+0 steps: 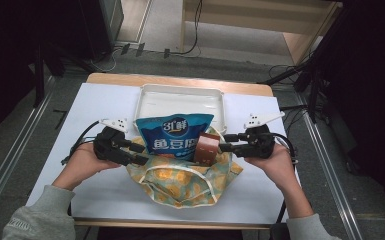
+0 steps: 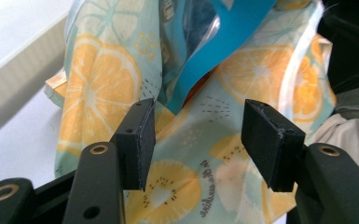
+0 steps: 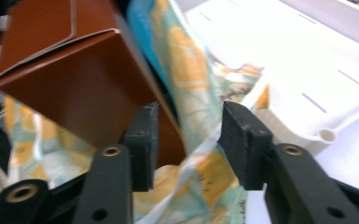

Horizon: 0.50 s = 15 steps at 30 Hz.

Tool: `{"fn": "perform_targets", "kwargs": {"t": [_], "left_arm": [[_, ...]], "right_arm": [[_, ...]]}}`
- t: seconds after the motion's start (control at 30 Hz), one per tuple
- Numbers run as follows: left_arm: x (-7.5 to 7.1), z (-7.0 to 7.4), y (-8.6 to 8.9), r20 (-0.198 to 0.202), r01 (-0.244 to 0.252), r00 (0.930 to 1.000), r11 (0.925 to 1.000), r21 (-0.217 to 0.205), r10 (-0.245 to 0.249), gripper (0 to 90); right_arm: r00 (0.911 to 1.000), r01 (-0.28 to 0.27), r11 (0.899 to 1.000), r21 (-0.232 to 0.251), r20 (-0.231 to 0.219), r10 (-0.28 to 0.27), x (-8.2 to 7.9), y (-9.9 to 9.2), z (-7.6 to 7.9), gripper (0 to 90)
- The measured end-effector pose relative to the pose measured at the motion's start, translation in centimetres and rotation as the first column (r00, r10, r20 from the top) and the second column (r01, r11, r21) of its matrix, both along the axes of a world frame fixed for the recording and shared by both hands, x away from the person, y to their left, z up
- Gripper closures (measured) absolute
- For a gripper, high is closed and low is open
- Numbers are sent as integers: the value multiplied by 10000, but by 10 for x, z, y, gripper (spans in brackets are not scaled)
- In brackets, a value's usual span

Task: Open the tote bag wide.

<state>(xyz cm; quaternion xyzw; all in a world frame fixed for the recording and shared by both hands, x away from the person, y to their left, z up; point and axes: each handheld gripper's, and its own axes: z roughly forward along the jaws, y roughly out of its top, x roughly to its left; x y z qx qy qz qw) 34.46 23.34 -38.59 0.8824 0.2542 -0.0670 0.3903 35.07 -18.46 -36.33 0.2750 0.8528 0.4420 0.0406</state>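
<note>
Between open jaws both sides: fabric bag [image 1: 182, 182].

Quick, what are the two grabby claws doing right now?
Left gripper: open, holding nothing, orange-print bag between its jaws.
Right gripper: open, holding nothing, bag's edge between its jaws.

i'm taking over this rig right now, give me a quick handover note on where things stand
Left tool: open at the left edge of the lemon-print bag, pads apart, nothing pinched.
Right tool: open beside the brown box, bag fabric between its pads but not pressed.
Things: the blue snack packet and the brown box stick up out of the bag's mouth; the white tray lies behind the bag.
Done: both items sit in the bag.
Left: probably settle them deeper and close or move the bag.
</note>
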Motion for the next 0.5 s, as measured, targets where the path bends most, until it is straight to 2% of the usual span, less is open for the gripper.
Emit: {"fn": "perform_targets", "kwargs": {"t": [0.07, 0.17, 0.27, 0.33, 0.37, 0.43, 0.47, 0.5], "left_arm": [[1, -1, -1, -53, 39, 10000, 10000, 11, -38, 451], [2, -4, -4, -149, 151, 9998, 9999, 77, -150, 481], [2, -7, -5, -238, 156, 9996, 9997, 178, -152, 521], [1, -8, -5, -338, 162, 9993, 9990, 416, -148, 599], [0, -9, -5, -405, 146, 9991, 9990, 429, -129, 682], [-1, -9, -5, -506, 44, 9987, 9994, 356, -26, 699], [-1, -9, -4, -655, -8, 9979, 9997, 263, 25, 793], [-1, -9, -3, -644, -33, 9979, 9996, 290, 52, 832]], "right_arm": [[9997, 240, 9997, -42, -36, -240, 6, 0, -1, 531], [9989, 433, 9991, -14, -197, -433, 13, 0, -6, 515], [9988, 412, 9991, -85, -248, -414, 14, 1, -8, 517], [9987, 391, 9990, -211, -311, -397, 16, 4, -11, 526], [9987, 365, 9991, -223, -355, -372, 17, 5, -15, 537], [9983, 405, 9988, -269, -410, -415, 18, 6, -16, 549], [9976, 411, 9986, -324, -552, -429, 19, 6, -19, 580], [9971, 429, 9986, -320, -610, -447, 19, 7, -20, 603]]}}
